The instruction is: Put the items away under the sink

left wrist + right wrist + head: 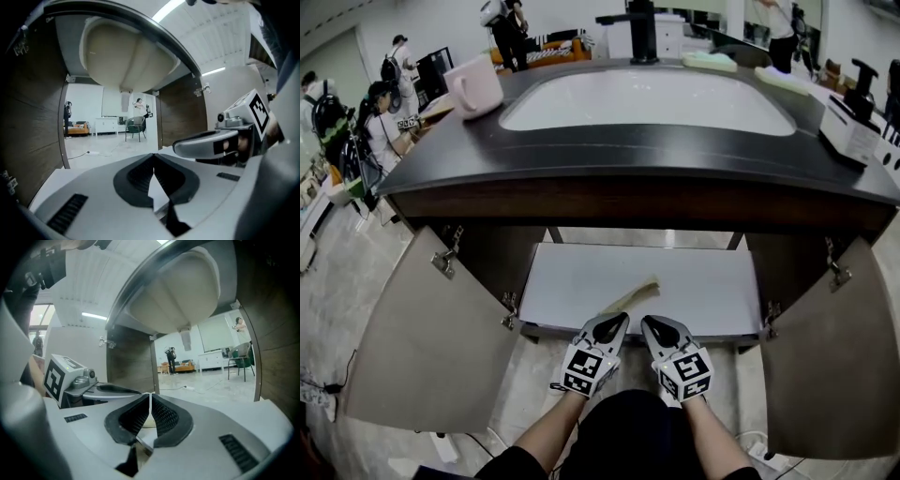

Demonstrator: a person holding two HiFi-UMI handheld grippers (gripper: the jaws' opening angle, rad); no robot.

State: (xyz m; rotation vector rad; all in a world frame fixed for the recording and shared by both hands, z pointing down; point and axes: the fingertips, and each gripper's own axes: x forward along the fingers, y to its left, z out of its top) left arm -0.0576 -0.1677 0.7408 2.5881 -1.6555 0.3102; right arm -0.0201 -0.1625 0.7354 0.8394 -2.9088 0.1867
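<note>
Head view: the sink (647,98) sits in a dark top, with a mug (473,86) to its left and the tap (642,33) behind it. Under the sink both doors stand open. A white shelf (572,277) is in there, and a pale yellow thing (630,298) lies flat on it, near the front edge. The left claw (619,321) and the right claw (649,323) are side by side below the sink, at the shelf's front edge, just beside the yellow thing. I cannot tell if they touch it.

Left gripper view: we look up at the round white bottom of the sink. The left claw is closed tight — its jaws meet and hold nothing. The right claw shows at the right side.

Right gripper view: the bottom of the sink is overhead again. The right claw's jaws are together too, holding nothing — a bit of something pale shows low down behind them.
</note>
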